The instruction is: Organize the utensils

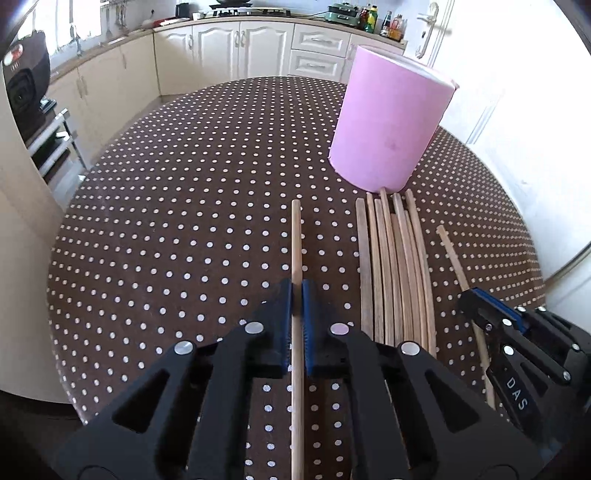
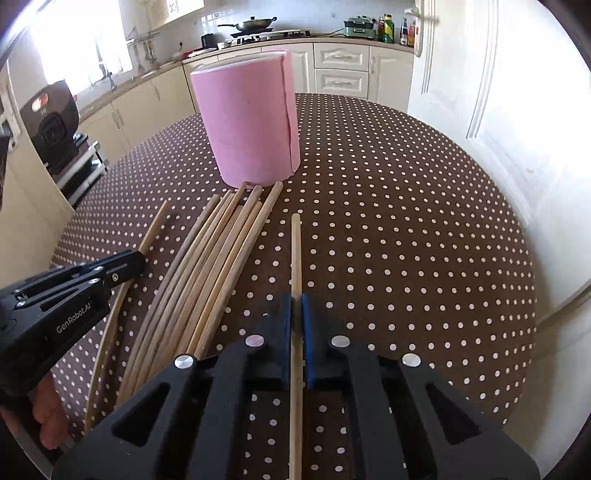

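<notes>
Evidently both tongs, left tongs (image 1: 297, 291) and right tongs (image 2: 296, 304), are each pinching one light, stiff, slippery chopstick (image 1: 296, 243) mid-shaft, flanking the bundle (image 2: 218, 254) lying before the pink holder (image 2: 251, 122).

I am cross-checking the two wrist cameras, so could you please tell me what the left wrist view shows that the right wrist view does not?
Only the left wrist view shows the left gripper from behind, shut on a single wooden chopstick, and the black "DAS" side of the right gripper.

Only the right wrist view shows the right gripper closed on another wooden chopstick, the vertical seam of the pink cylindrical holder, and a frying pan on the stove.

Both show the holder upright on the brown dotted tablecloth with a bundle of loose wooden chopsticks lying before it.
</notes>
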A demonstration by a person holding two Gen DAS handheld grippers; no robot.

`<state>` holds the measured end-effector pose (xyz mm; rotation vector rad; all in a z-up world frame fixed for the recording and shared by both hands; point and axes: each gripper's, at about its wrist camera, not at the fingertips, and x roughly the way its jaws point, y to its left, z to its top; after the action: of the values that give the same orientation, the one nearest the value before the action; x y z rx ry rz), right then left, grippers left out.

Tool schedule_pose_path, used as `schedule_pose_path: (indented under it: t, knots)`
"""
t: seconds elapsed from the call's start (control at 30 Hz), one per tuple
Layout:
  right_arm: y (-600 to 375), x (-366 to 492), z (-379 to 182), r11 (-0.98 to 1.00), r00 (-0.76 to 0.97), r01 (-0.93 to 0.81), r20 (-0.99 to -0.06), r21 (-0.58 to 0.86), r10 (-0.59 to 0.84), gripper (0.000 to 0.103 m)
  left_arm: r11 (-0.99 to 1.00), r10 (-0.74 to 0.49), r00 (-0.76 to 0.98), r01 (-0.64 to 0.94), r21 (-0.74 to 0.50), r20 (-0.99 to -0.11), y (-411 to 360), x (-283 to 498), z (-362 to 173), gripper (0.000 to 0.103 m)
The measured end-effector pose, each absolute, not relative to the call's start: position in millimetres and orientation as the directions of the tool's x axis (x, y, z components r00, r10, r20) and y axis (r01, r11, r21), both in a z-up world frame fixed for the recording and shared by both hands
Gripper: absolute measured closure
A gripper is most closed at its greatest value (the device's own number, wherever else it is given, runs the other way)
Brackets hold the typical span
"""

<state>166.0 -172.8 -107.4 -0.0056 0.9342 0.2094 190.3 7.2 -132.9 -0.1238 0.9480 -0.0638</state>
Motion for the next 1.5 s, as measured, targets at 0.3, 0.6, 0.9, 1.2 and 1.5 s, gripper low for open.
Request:
schedule_pose_path:
  t: [0.3,0.6,0.9,1.2,1.5]
  knots:
    - [-182,165,-101,0.979,0.595,-0.162,-0.778,0.126,0.199,0.098,0.984,-0.158,0.610,0.031,-0.176,-0.777,20,183,-130,0.097]
    - [-194,160,-84,0.974,0.645,-0.157,-0.730,0.163,0.226,0.098,0.982,-0.179,0.646,0.066,-0.179,-0.742,18,177,-116,0.097]
    - [-205,153,-67,0.964,0.707,-0.144,-0.658,0.223,0.258,0.098,0.979,-0.193,0.696,0.090,-0.183,-0.691,21,163,-94,0.097]
    - [-205,147,-48,0.956,0.771,-0.158,-0.573,0.248,0.276,0.098,0.976,-0.206,0.740,0.106,-0.192,-0.640,25,154,-74,0.097]
    - [-203,145,-29,0.954,0.811,-0.186,-0.510,0.237,0.285,0.098,0.977,-0.202,0.787,0.117,-0.181,-0.582,24,147,-49,0.097]
